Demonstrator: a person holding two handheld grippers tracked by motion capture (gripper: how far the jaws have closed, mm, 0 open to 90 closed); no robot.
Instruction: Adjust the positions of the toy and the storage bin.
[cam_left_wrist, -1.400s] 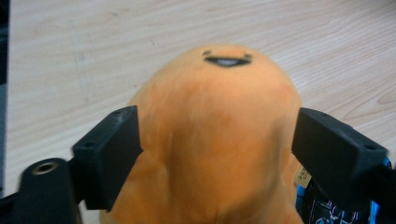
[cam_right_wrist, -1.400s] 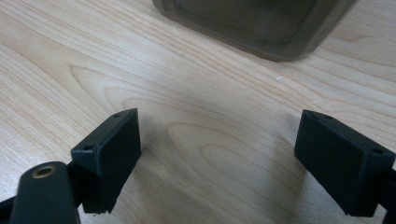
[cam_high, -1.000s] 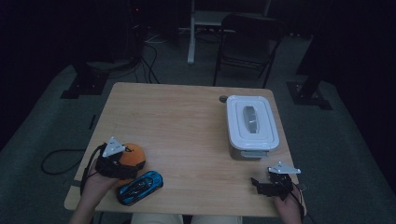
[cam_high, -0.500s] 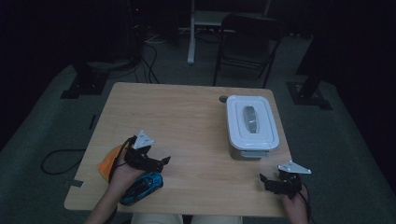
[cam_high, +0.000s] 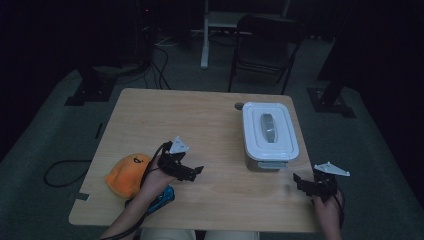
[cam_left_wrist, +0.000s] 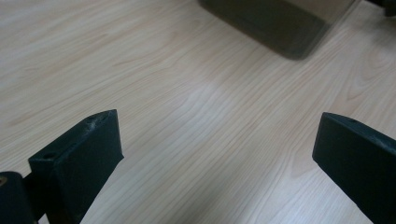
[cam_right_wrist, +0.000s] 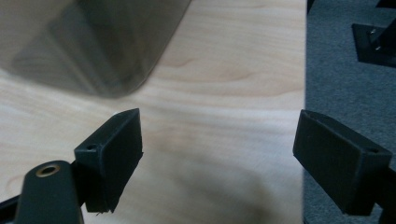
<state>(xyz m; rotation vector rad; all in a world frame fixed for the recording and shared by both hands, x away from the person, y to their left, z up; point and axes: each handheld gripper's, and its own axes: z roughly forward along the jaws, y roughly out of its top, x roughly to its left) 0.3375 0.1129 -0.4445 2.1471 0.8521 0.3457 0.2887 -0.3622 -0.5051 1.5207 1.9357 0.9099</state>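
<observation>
From the high view, the left gripper (cam_high: 196, 171) hangs over the wooden table (cam_high: 200, 120), a little left of its middle, jaws pointing right toward the white lidded container (cam_high: 270, 131). Its jaws look spread and nothing sits between them. Just behind the left hand, at the near left of the table, lies an orange soft toy (cam_high: 127, 172), and beside it, partly under the forearm, a blue toy car (cam_high: 162, 196); both are near the gripper but apart from its jaws. The right gripper (cam_high: 300, 181) sits at the near right edge of the table, just in front of the container's near corner, jaws aimed left and holding nothing. The container stands on the right half of the table, lid on, with a grey handle on top. A dark folding chair (cam_high: 262, 45) stands on the floor beyond the far edge.

In the left gripper view, the left gripper (cam_left_wrist: 215, 140) has both black jaws wide apart with bare wood grain between them. A dark translucent box corner, the container (cam_left_wrist: 271, 23), lies ahead at the top, well clear of the jaws.

In the right gripper view, the right gripper (cam_right_wrist: 219, 144) is likewise wide open over the table's edge, with wood under the left jaw and grey floor (cam_right_wrist: 350, 70) behind the right one. The blurred container (cam_right_wrist: 88, 42) looms at the upper left, probably just beside the left jaw, though the blur leaves contact unclear
</observation>
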